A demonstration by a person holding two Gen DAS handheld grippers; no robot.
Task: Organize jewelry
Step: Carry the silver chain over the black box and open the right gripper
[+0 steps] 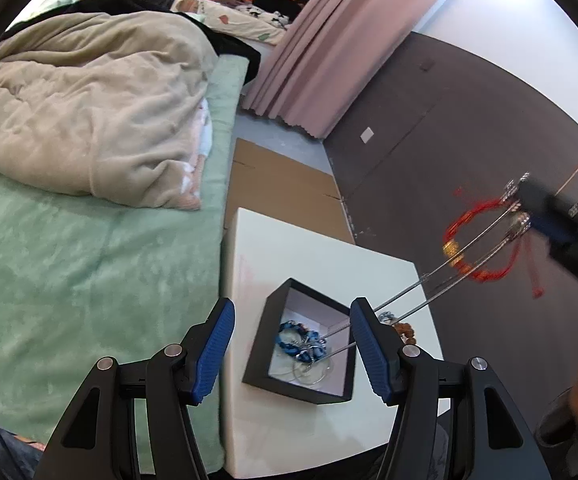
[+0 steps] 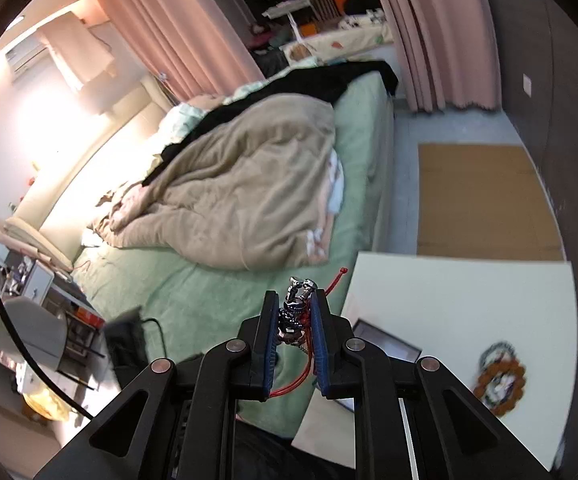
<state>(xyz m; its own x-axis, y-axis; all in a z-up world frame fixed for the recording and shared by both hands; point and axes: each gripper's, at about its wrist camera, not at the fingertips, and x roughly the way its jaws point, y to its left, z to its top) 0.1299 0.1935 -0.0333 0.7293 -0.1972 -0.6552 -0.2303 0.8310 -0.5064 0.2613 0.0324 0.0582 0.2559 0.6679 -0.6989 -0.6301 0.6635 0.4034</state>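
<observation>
A black jewelry box (image 1: 263,354) with a pale lining sits on the white table (image 1: 313,260). Inside it lie a blue braided bracelet (image 1: 295,340) and a thin silver chain (image 1: 313,374). My left gripper (image 1: 293,348) is open and empty just above the box. My right gripper (image 2: 297,316) is shut on a cluster of silver beads (image 2: 295,312) and a red string bracelet (image 1: 477,240). It holds them high to the right of the table, and the silver chain (image 1: 441,276) stretches taut from it down into the box. A brown bead bracelet (image 2: 499,380) lies on the table.
A bed with a green sheet (image 1: 89,272) and a beige duvet (image 1: 89,112) runs along the table's left side. Flattened cardboard (image 1: 285,188) lies on the floor behind the table. A dark wall (image 1: 429,128) and pink curtains (image 1: 321,52) stand beyond.
</observation>
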